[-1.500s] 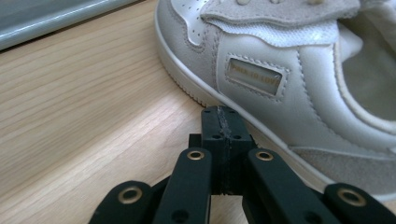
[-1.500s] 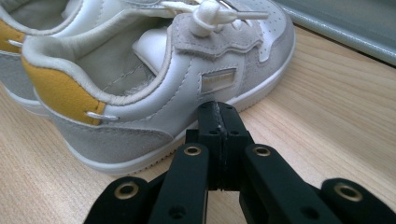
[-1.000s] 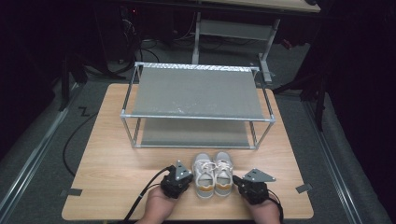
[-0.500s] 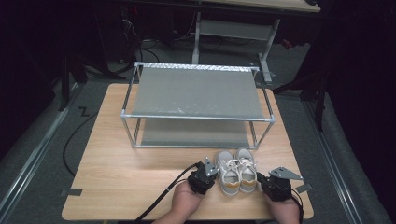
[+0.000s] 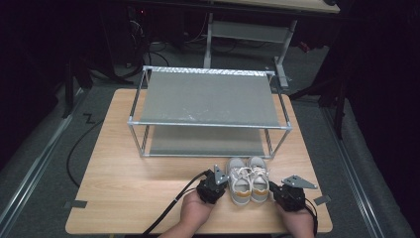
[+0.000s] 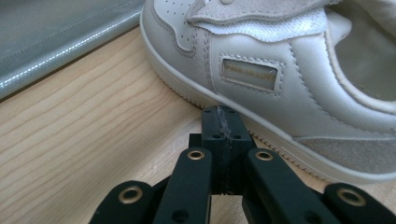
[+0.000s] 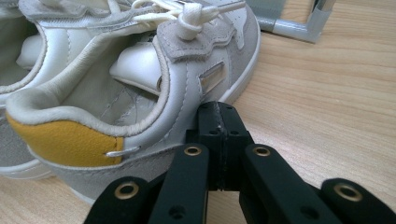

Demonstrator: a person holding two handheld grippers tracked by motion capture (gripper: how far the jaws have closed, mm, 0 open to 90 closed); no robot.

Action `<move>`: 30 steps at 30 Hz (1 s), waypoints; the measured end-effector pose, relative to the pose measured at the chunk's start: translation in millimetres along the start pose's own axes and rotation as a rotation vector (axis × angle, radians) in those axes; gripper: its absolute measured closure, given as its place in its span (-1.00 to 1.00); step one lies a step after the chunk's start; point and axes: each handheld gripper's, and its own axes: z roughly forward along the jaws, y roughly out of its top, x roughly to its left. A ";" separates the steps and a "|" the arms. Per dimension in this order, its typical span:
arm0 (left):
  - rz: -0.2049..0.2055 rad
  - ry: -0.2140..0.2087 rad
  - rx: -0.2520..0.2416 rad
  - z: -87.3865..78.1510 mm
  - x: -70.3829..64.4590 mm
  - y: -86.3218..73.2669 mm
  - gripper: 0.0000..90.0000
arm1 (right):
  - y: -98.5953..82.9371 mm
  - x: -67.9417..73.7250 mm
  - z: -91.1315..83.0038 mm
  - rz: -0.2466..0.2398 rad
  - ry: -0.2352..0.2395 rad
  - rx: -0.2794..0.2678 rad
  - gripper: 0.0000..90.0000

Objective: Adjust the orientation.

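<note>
fingers of both grippers pressed together, empty, flanking the sneakers [image 5: 246, 180], toes toward the rack [image 5: 210, 111].

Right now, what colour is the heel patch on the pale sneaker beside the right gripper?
Mustard yellow heel patch on the pale sneaker, clearest in the right gripper view.

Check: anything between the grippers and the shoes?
Nothing visible. The left gripper, jaws shut, presses against the left shoe's side; the right gripper, also shut, against the right shoe's side.
</note>
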 end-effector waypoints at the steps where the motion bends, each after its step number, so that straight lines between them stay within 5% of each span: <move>1: 0.007 -0.002 0.001 -1.1 -1.1 -0.6 1.00 | -0.1 -0.1 0.2 -0.001 0.001 -0.002 1.00; 9: -0.002 -0.006 -0.018 -3.8 -2.1 -4.0 1.00 | 1.2 -0.1 0.2 -0.043 -0.025 0.001 1.00; 14: -0.001 0.004 -0.027 -16.4 7.6 -6.3 0.99 | 3.5 -3.2 -4.2 -0.013 -0.028 -0.034 1.00; 18: -0.021 0.066 -0.034 -57.4 46.4 -19.1 0.98 | 2.6 -4.8 -8.9 -0.007 -0.015 -0.042 0.99; 20: -0.027 0.077 -0.033 -64.2 53.2 -21.7 0.97 | 3.5 -4.8 -10.6 -0.007 -0.016 -0.053 0.99; 21: -0.053 0.102 -0.034 -84.1 71.0 -30.2 0.96 | 4.2 -4.5 -11.5 -0.003 -0.017 -0.056 0.99; 24: -0.078 0.118 -0.041 -98.6 83.5 -37.6 0.95 | 4.5 -4.0 -11.7 -0.002 -0.017 -0.058 0.99; 27: -0.111 0.159 -0.055 -129.1 112.1 -57.8 0.90 | 3.8 -3.5 -10.8 -0.003 -0.021 -0.053 0.97; 30: -0.133 0.169 -0.062 -138.6 123.9 -72.3 0.85 | 3.6 -4.4 -10.4 0.007 -0.029 -0.050 0.95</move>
